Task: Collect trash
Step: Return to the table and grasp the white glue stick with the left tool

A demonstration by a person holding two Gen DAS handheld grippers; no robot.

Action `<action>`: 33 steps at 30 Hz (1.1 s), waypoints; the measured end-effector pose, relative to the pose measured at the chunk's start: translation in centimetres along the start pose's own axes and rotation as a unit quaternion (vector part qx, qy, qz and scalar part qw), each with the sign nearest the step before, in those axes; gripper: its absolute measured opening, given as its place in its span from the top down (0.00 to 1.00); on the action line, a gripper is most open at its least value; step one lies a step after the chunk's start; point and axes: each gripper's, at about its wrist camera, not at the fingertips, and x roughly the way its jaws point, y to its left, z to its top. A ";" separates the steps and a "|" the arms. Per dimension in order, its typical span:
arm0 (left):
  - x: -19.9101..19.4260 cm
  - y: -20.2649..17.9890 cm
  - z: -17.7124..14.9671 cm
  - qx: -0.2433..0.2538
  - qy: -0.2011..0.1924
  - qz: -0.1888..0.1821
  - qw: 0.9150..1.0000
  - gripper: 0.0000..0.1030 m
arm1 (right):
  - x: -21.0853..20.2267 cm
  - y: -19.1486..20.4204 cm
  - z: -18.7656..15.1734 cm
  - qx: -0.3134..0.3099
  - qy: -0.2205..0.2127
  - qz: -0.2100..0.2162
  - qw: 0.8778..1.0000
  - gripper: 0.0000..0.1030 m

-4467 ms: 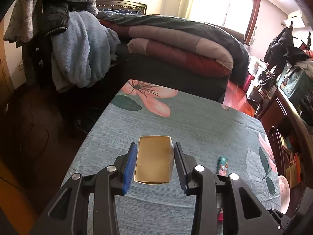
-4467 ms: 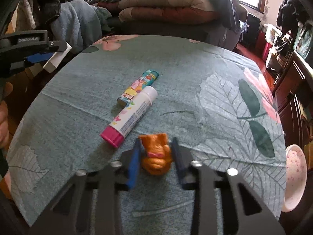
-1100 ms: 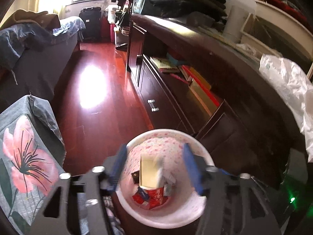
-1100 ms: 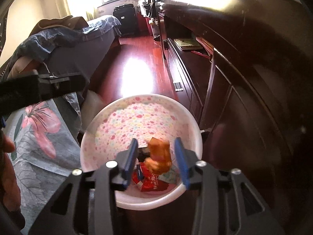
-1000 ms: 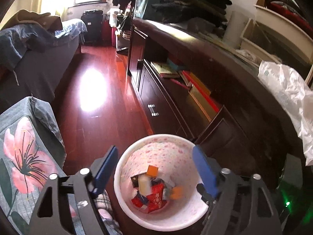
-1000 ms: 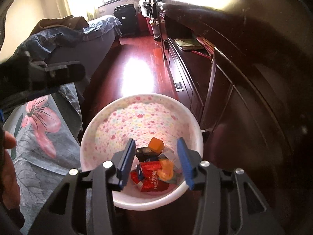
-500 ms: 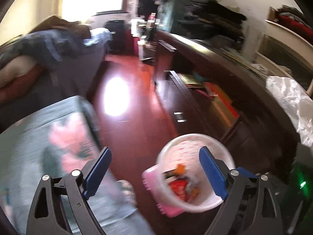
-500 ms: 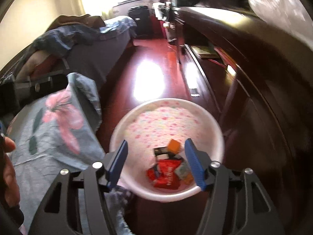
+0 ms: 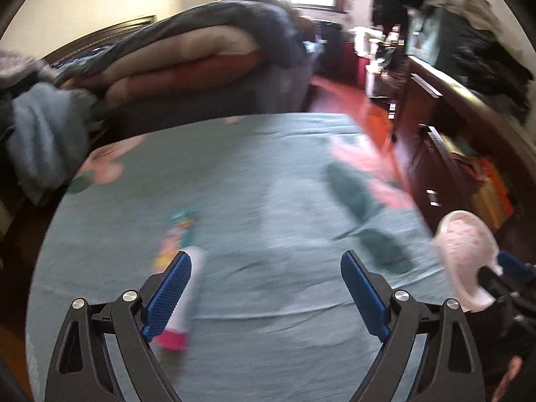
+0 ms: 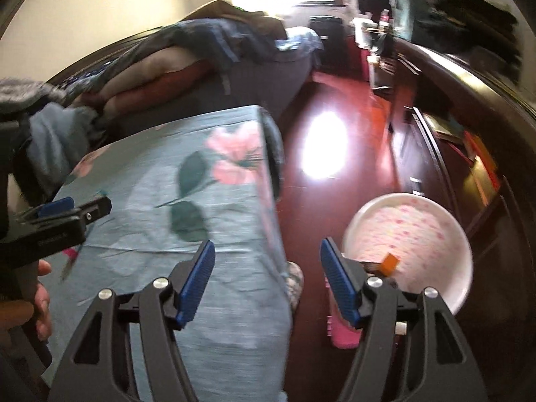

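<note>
My left gripper (image 9: 266,296) is open and empty above the teal flowered tablecloth (image 9: 268,201). A white tube with a pink cap (image 9: 182,305) lies just by its left finger, and a small colourful wrapper (image 9: 177,234) lies beyond it; both are blurred. My right gripper (image 10: 268,281) is open and empty over the table's right edge. The white and pink flowered trash bin (image 10: 412,244) stands on the floor to its right, with an orange piece (image 10: 390,263) inside. The bin also shows in the left wrist view (image 9: 465,254).
A bed piled with folded quilts (image 9: 187,60) stands behind the table. A dark wooden cabinet (image 10: 462,127) runs along the right wall. Red wood floor (image 10: 335,181) lies between table and cabinet. A pink item (image 10: 343,333) sits on the floor by the bin.
Both grippers let their trash fall into the bin and opened wide. Both have swung left, away from the bin, back toward the table. The views are motion-blurred.
</note>
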 end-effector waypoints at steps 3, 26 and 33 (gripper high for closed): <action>0.9 2.9 -1.0 -0.017 0.020 0.012 1.000 0.18 | 0.0 2.3 0.2 -0.017 0.000 0.010 1.000 0.35; 2.5 8.9 -2.7 -0.060 0.032 -0.056 0.996 0.78 | 1.9 12.3 0.8 -0.075 0.020 0.039 0.996 0.34; 0.1 14.8 -3.6 -0.108 0.010 -0.028 0.994 0.78 | 4.4 17.5 1.1 -0.083 0.039 0.083 0.992 0.33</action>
